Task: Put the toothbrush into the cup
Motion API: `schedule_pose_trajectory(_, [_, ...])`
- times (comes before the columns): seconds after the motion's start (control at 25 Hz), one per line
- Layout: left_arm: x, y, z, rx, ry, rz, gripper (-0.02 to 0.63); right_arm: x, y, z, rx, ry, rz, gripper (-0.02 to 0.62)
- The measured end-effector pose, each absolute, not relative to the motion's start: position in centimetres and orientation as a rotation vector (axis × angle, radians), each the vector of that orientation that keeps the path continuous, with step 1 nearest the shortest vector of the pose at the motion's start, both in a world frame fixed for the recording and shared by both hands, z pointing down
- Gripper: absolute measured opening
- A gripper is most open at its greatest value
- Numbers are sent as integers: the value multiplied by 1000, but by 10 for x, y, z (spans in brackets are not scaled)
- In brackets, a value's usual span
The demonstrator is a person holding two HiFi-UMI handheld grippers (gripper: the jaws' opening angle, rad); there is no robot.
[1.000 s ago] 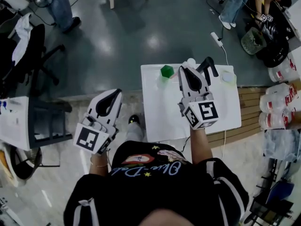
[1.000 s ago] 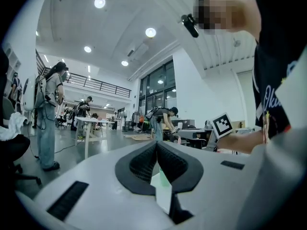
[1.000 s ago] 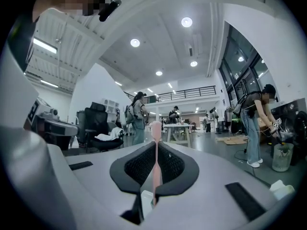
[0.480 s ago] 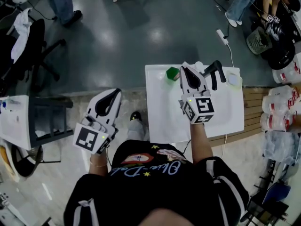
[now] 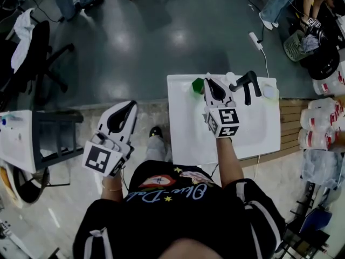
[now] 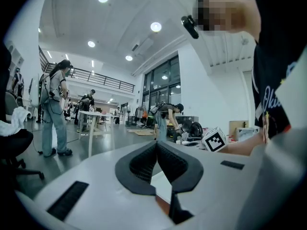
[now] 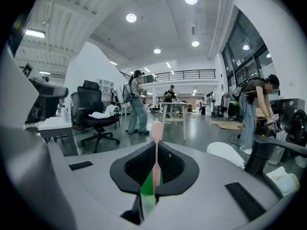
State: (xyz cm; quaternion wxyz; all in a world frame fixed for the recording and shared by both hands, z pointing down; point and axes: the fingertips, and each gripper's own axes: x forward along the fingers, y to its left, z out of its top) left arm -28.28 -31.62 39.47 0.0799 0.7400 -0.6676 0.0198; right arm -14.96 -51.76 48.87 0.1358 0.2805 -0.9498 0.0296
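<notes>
A pink toothbrush (image 7: pixel 156 133) stands upright between the jaws of my right gripper (image 7: pixel 156 152), which is shut on its handle. Its head sticks up past the fingertips. The green cup (image 5: pixel 198 85) stands near the far left corner of the white table (image 5: pixel 253 134), and my right gripper (image 5: pixel 214 89) hangs just right of it. In the right gripper view the green cup (image 7: pixel 148 194) shows low down through the gap behind the jaws. Left of the table, over the floor, my left gripper (image 5: pixel 122 115) is shut with nothing in it; its jaws (image 6: pixel 157 145) meet.
A black tap-shaped thing (image 5: pixel 247 83) and a small white round thing (image 5: pixel 230 77) sit at the table's far edge, with a pale object (image 5: pixel 270 93) at the far right corner. A dark chair (image 5: pixel 51 136) stands at left. People stand about the hall.
My right gripper has moved away from me along the table with the toothbrush, closer to the green cup. The left gripper has hardly moved.
</notes>
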Motion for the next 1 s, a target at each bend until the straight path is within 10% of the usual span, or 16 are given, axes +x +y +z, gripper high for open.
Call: schedule_pose_trajectory(1.0, [-306,-291,399,2116,-2089,60,2,-181,-512,520,750,-2664,41,9])
